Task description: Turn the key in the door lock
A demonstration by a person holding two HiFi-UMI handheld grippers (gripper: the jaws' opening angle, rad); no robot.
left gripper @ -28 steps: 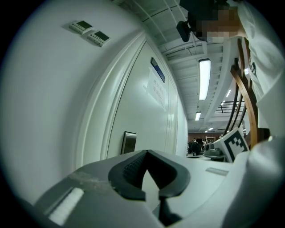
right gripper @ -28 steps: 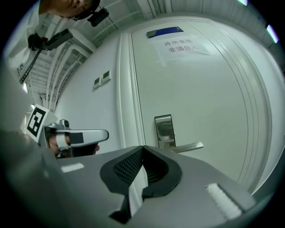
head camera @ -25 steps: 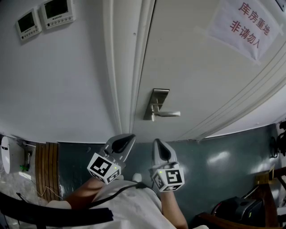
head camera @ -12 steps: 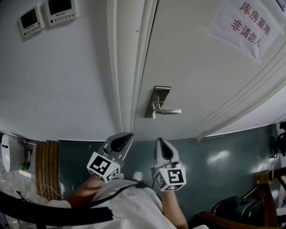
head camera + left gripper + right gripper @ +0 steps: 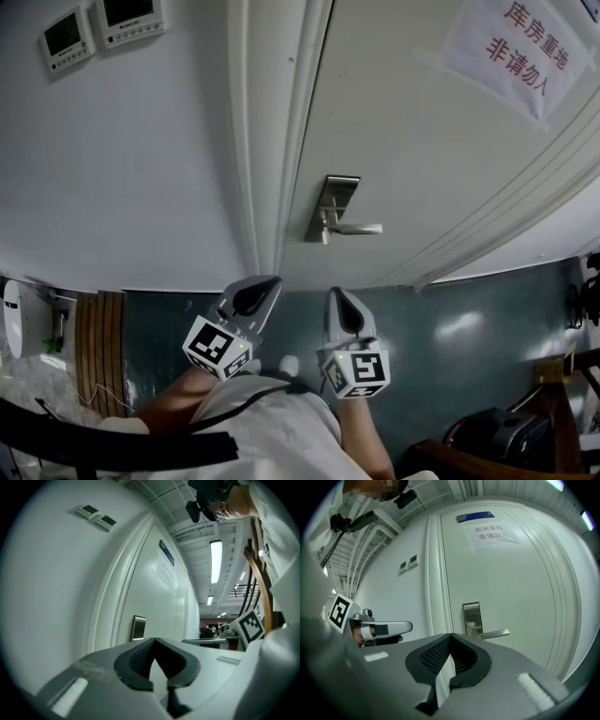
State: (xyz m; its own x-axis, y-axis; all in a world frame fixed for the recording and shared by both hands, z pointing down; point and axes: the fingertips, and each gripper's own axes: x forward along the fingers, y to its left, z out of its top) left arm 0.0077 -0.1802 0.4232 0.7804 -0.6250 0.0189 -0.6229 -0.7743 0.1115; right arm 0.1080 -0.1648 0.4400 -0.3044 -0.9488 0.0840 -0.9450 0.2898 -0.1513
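1. standing off from the door (image 5: 422, 141) with left gripper (image 5: 265, 286) and right gripper (image 5: 336, 298) side by side, level and aimed at it, well apart from the lock plate (image 5: 330, 202).
2. both sets of jaws clenched, pads together, nothing between them.
3. no key made out in any view; only a small pale stub (image 5: 323, 238) on the plate just under the lever (image 5: 358, 228), too small to name.
4. fits two stages alike: drawn up before reaching for the lock, or backed off with the turn already made. cannot tell which, with the key's angle unreadable.
5. judged: any further work at the lock would call for one set of jaws released, a level reach across to the plate below the lever, and a narrow pinch on a small flat part, clear of the lever.
6. right gripper view: plate and lever seen head-on, the notice (image 5: 494, 532) above, the left gripper off to the side.
7. left gripper view: plate seen only as an edge-on strip, lever hidden, a lit corridor beyond.
8. head view alone: both grippers together, and the floor (image 5: 450, 328) between them and the door.
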